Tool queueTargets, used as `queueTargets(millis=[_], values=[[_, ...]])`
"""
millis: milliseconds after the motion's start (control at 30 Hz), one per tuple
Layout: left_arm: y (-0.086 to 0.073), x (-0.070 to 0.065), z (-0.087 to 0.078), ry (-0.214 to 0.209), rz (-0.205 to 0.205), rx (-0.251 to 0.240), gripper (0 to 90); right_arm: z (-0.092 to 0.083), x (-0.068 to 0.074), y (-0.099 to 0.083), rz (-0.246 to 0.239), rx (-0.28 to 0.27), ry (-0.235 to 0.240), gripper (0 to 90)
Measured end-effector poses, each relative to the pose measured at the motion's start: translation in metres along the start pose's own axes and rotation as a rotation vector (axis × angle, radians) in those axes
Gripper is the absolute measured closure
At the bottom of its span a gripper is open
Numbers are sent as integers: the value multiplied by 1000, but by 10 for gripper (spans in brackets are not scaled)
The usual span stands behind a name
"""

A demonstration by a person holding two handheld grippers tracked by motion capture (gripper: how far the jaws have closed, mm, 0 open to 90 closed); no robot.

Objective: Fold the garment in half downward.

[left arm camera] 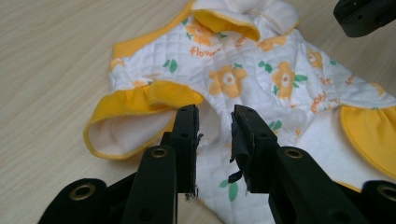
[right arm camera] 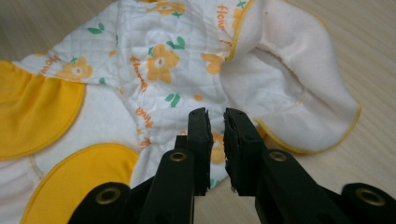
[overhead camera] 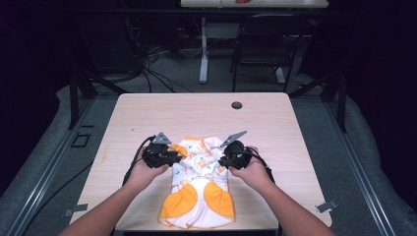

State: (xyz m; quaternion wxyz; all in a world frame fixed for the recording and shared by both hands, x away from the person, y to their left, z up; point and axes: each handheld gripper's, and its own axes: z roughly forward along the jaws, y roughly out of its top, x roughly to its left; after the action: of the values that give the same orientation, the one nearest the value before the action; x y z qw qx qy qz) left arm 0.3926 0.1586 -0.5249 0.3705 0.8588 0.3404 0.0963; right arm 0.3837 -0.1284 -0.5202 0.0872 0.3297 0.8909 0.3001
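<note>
The left hand-held gripper (left arm camera: 215,135) and right hand-held gripper (right arm camera: 217,135) hover spread, pinching nothing, over the flowered baby garment (overhead camera: 199,184), whose near hem the worktop (overhead camera: 147,113) edge cuts off.

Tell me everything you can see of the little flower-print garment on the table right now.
The garment is a small quilted white piece printed with orange flowers, green leaves and orange lettering, trimmed in yellow, with yellow ruffled sleeves and two yellow panels toward the near edge. Its lining looks like soft white fleece. It lies folded and flat on the wooden table, between the left gripper and right gripper, both open.
</note>
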Motion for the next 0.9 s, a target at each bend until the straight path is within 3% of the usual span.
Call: queueTargets(millis=[500,900], values=[[21,10,18,35,46,22,707,13,-20,21,10,25,-24,798],[33,24,33,64,7,27,700,28,-35,35,31,38,-51,784]])
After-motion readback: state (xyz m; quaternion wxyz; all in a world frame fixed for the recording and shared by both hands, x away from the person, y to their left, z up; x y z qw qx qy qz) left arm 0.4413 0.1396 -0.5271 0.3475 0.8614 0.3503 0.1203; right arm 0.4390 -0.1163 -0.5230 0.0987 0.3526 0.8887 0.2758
